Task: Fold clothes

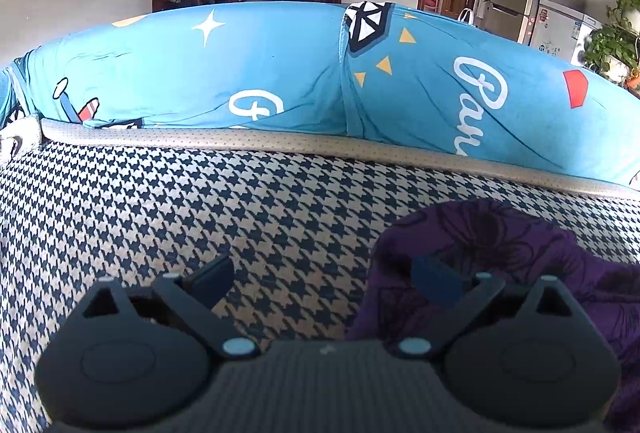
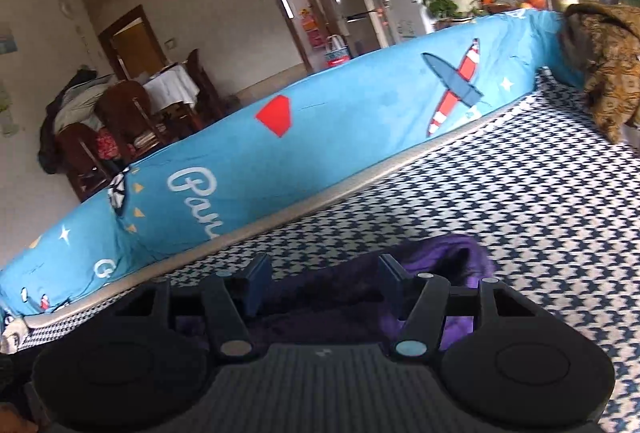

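On the houndstooth-weave cover (image 1: 200, 217), a crumpled purple floral garment (image 1: 500, 245) lies bunched.

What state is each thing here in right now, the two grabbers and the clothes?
Left gripper: open, holding nothing.
Right gripper: open, purple cloth between its fingers, not pinched.
Dark purple flower-patterned garment: crumpled, unfolded, on the houndstooth cover.
Brown patterned garment: bunched in a heap.

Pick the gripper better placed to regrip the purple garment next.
Right, probably. The right gripper has the purple garment bunched between its open fingers; the left gripper mostly faces bare houndstooth cover.
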